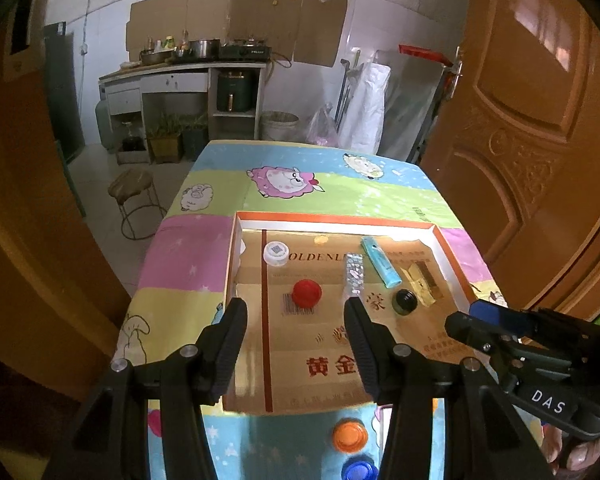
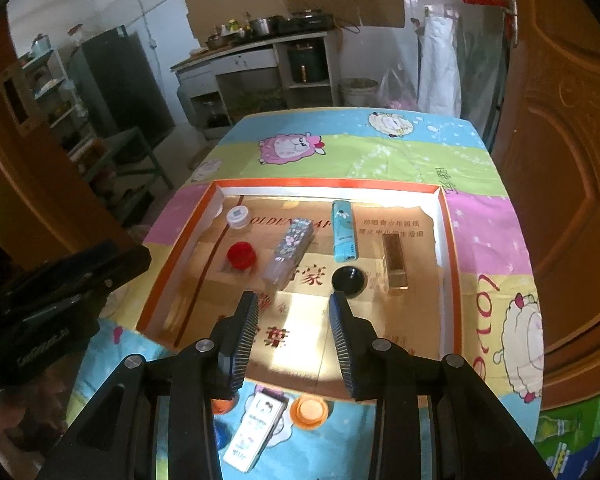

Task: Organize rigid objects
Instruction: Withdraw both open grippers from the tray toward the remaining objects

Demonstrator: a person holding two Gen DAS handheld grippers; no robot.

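Left gripper hangs open and empty over the tray; right gripper likewise. Outside its near wall lie an orange cap and a white lighter: probably light, stiff, slick; pinch the cap's rim.

Caps, lighters inside tray

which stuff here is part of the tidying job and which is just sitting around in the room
Part of the job:
- tray, holding the white cap, red cap, black cap, patterned lighter, blue lighter, gold lighter
- not in it yet: orange cap, white lighter, blue cap

Just lying about:
- stool
- bucket
- pots
- doors
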